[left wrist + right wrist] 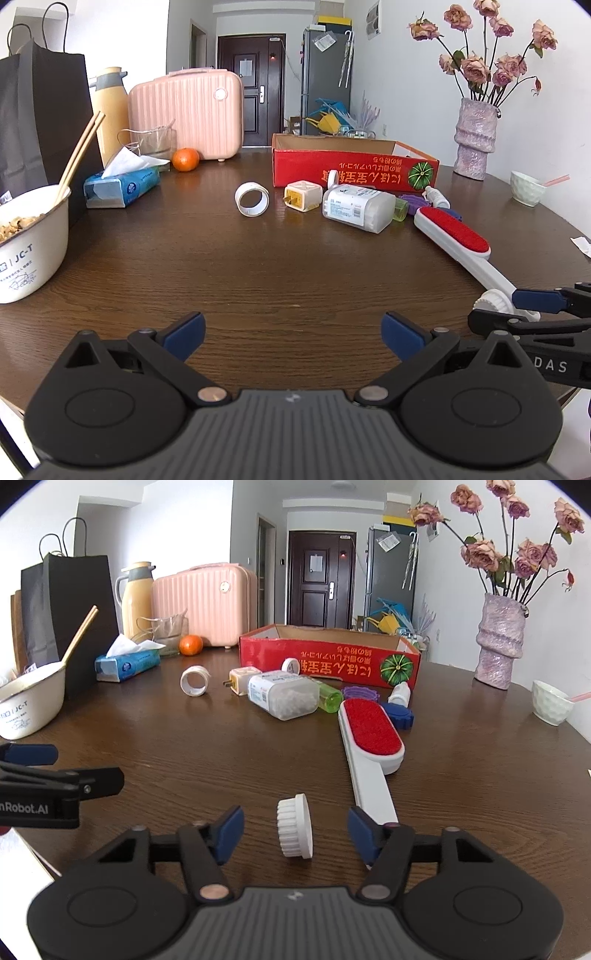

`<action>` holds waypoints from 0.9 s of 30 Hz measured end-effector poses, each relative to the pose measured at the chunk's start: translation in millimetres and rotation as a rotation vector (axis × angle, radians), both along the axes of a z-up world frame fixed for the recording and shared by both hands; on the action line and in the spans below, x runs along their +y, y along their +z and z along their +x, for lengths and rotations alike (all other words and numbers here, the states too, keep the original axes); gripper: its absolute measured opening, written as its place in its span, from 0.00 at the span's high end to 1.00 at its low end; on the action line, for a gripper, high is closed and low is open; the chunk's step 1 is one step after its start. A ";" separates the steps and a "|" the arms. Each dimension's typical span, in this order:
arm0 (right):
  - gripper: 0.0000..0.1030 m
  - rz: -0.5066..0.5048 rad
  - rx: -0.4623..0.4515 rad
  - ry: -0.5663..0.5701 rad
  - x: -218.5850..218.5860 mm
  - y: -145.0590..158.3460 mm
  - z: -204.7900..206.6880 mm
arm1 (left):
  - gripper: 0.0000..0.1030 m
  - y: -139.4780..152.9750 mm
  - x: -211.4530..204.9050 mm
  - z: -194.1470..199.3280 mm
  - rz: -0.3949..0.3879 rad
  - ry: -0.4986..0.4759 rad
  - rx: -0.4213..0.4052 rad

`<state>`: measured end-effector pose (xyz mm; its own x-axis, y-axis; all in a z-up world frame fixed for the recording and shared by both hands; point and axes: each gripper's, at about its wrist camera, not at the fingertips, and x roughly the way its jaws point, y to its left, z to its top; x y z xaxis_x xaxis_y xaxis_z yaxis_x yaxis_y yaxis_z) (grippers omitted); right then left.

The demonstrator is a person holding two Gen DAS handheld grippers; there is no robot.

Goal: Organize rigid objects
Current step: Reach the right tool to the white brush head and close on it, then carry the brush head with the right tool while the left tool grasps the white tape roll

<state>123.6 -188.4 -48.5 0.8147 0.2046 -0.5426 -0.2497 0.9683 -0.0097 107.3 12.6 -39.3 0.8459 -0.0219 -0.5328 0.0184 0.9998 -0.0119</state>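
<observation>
on the white bowl (33, 251), black print reads "jc-t"

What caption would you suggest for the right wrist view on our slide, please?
Right gripper open around a white brush head beside the lint brush.

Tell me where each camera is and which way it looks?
Left wrist: sits on the left gripper, facing across the table to the red box; its open fingers show.
Right wrist: sits on the right gripper, facing the same way; its fingers straddle a white cap.
Both share the lint brush, box and door.
</observation>
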 end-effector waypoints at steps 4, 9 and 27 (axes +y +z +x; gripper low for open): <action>0.85 0.006 0.027 0.011 0.2 -3.8 8.9 | 0.00 -2.8 1.0 7.4 -0.005 0.000 0.012; 0.86 0.042 0.006 -0.003 -7.6 -0.4 12.8 | 0.00 -3.7 0.8 15.4 -0.008 0.000 0.024; 0.86 0.065 -0.052 -0.009 -16.5 19.7 36.3 | 0.00 8.6 0.5 42.8 -0.007 0.016 0.015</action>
